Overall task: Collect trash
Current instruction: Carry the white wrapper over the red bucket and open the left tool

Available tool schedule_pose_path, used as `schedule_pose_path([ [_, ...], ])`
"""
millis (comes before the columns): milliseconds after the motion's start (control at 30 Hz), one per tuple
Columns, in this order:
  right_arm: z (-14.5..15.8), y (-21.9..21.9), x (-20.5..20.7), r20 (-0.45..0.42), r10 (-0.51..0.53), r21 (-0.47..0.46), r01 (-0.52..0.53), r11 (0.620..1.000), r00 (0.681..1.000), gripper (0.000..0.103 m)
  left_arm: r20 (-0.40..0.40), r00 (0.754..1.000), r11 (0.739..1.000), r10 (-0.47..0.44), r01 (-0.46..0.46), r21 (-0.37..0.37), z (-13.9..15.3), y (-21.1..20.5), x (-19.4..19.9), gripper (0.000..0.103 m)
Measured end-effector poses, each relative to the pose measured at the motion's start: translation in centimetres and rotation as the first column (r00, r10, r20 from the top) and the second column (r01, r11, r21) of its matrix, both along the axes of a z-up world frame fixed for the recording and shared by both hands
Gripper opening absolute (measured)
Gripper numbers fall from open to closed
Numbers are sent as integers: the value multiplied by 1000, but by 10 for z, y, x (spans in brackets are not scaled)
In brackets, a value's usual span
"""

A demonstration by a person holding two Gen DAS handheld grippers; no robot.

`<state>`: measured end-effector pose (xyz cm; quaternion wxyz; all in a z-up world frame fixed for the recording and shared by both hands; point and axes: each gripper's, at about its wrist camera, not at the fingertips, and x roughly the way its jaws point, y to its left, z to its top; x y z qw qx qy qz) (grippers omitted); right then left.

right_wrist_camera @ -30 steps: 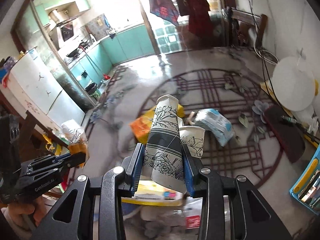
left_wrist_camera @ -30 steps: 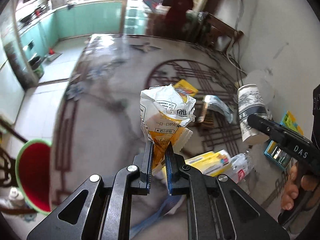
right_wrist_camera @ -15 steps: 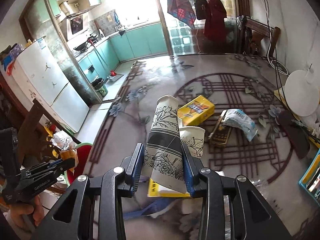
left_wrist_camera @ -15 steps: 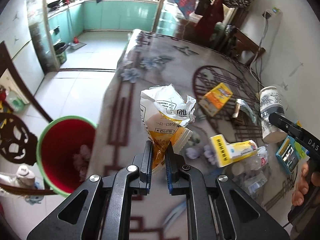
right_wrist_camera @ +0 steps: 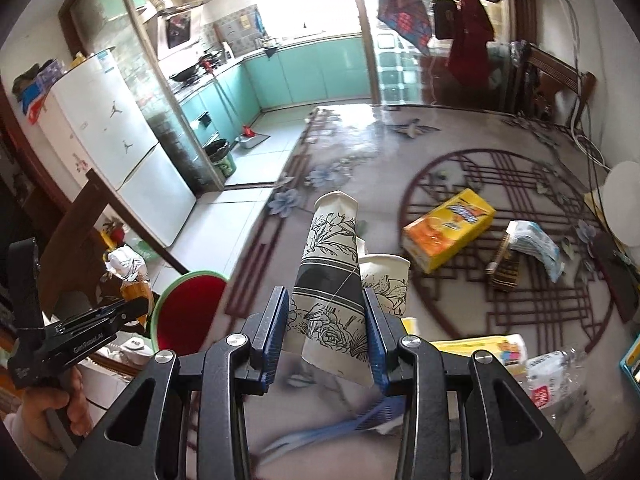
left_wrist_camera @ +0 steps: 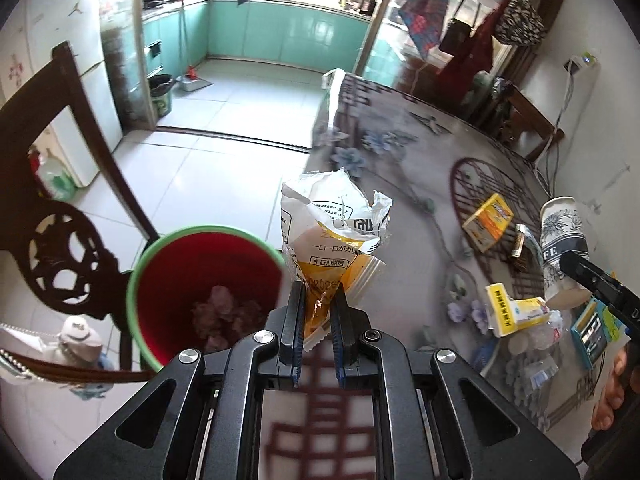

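My left gripper (left_wrist_camera: 318,304) is shut on a crumpled white and yellow snack wrapper (left_wrist_camera: 330,236), held up just right of a red bin with a green rim (left_wrist_camera: 202,292) on the floor beside the table. Some crumpled trash lies inside the bin. My right gripper (right_wrist_camera: 326,310) is shut on a squashed paper cup with a flower print (right_wrist_camera: 330,276), above the table's left part; a second paper cup (right_wrist_camera: 386,280) shows right behind it. In the right wrist view the bin (right_wrist_camera: 188,308) sits lower left, with the left gripper (right_wrist_camera: 132,306) and wrapper (right_wrist_camera: 126,264) over there.
On the patterned table (right_wrist_camera: 500,184) lie a yellow box (right_wrist_camera: 448,234), a blue-white packet (right_wrist_camera: 536,244), a dark bar (right_wrist_camera: 506,260), a yellow carton (left_wrist_camera: 514,314), a plastic bottle (right_wrist_camera: 556,376) and a blue fly swatter (right_wrist_camera: 340,428). A dark wooden chair (left_wrist_camera: 60,240) stands left of the bin.
Both grippers have swung left across the table with their loads. The left one has gone from over the table's middle to its left edge, and the red bin has come close beside it.
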<state>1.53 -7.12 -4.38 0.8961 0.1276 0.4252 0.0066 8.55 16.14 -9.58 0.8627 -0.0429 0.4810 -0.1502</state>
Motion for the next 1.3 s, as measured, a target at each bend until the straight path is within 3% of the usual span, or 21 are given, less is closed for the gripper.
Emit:
schedule_pose_path([
  [433,-2,65,22,-12,75,-3,-75,997,997,34,0,998,998,59,-59,-10,-7,53,16,11],
  [867,-12,107,53,-37,167,18,-167,986,985,34,-47,991,992,123,-122,13,-31,94,36,11],
  [1300,-57,189,106,-112,374,98,-364,926,921,34,-122,971,978,204,-197,65,-66,135,52,11],
])
